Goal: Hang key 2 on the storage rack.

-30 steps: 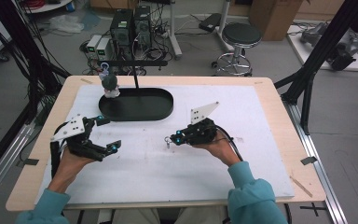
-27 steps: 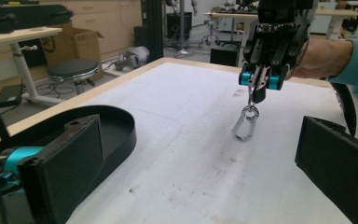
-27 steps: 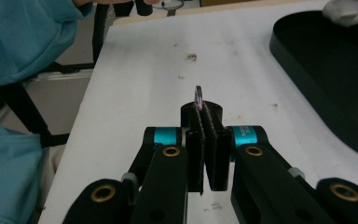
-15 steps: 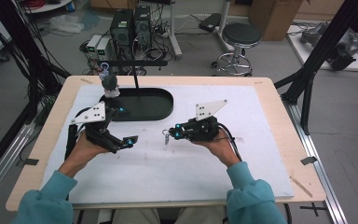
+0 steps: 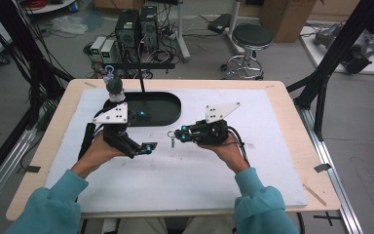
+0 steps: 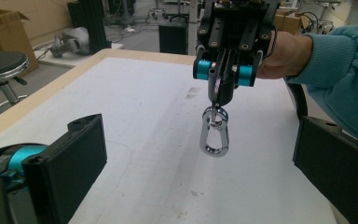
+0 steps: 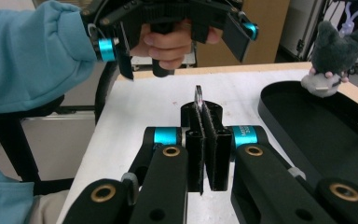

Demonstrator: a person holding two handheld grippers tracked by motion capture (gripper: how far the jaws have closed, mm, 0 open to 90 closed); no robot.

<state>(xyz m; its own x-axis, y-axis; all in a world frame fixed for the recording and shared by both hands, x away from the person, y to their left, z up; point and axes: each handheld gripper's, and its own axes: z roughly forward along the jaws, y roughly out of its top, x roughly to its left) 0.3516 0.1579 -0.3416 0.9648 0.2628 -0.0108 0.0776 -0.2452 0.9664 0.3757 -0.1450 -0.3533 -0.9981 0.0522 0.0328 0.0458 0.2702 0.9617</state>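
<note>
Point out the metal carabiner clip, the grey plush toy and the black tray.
carabiner clip [image 6: 215,137], left gripper view, its silver loop.
grey plush toy [image 7: 332,49], right gripper view, its body.
black tray [image 5: 173,109], high view, its right rim.

A grey plush toy [image 5: 115,88] perches at the black tray's [image 5: 168,105] far end (upright), white mat [image 5: 185,175] beneath.
</note>
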